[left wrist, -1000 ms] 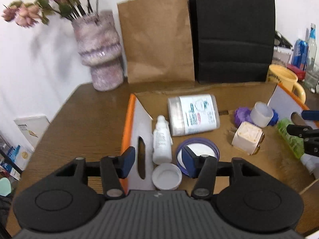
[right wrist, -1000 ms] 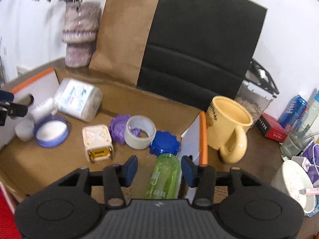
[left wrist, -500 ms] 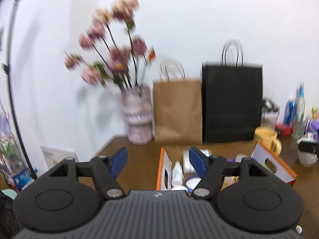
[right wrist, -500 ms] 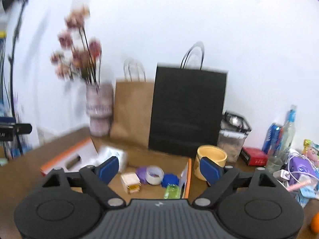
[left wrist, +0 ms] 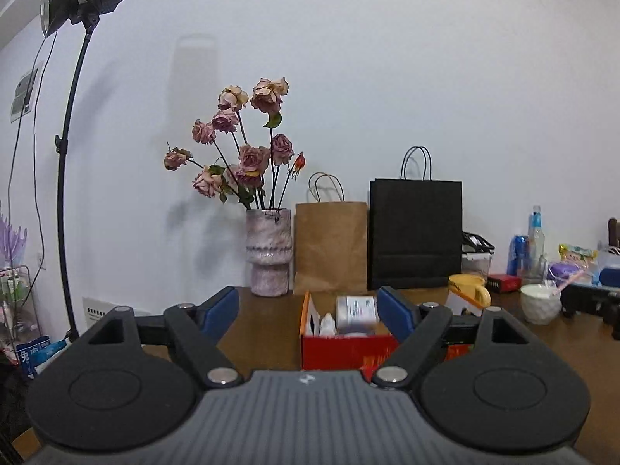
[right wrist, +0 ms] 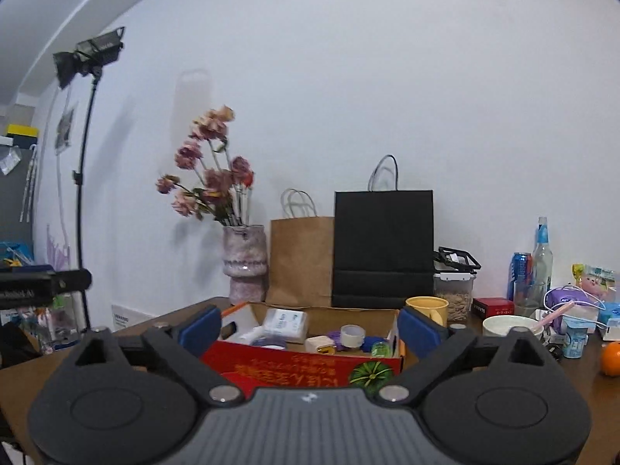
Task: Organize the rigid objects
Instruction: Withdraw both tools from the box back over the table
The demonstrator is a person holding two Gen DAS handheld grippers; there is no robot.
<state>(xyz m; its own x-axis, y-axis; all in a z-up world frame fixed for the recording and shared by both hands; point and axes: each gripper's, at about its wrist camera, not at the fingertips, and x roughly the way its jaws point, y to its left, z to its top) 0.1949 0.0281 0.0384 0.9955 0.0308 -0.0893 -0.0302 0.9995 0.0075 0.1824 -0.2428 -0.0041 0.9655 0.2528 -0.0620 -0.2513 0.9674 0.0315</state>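
Note:
An open red cardboard box (left wrist: 341,350) (right wrist: 294,364) sits on the brown table, well ahead of both grippers. In it lie a white labelled tub (right wrist: 285,323), a tape roll (right wrist: 352,335), a cream cube (right wrist: 319,345), a green bottle (right wrist: 379,348) and a small white bottle (left wrist: 327,323). My left gripper (left wrist: 308,308) points level at the box, its jaws opening with nothing between them. My right gripper (right wrist: 310,327) is held back likewise, jaws opening wide and empty.
Behind the box stand a vase of dried roses (left wrist: 269,252), a brown paper bag (left wrist: 331,248) and a black bag (left wrist: 414,234). A yellow mug (right wrist: 426,306), white bowl (right wrist: 507,325), cans, bottles and an orange (right wrist: 611,358) crowd the right. A light stand (left wrist: 66,178) rises at left.
Both grippers have pulled far back from the box and tipped up to level. Their jaws have spread wider; the green bottle once between the right fingers now lies in the box.

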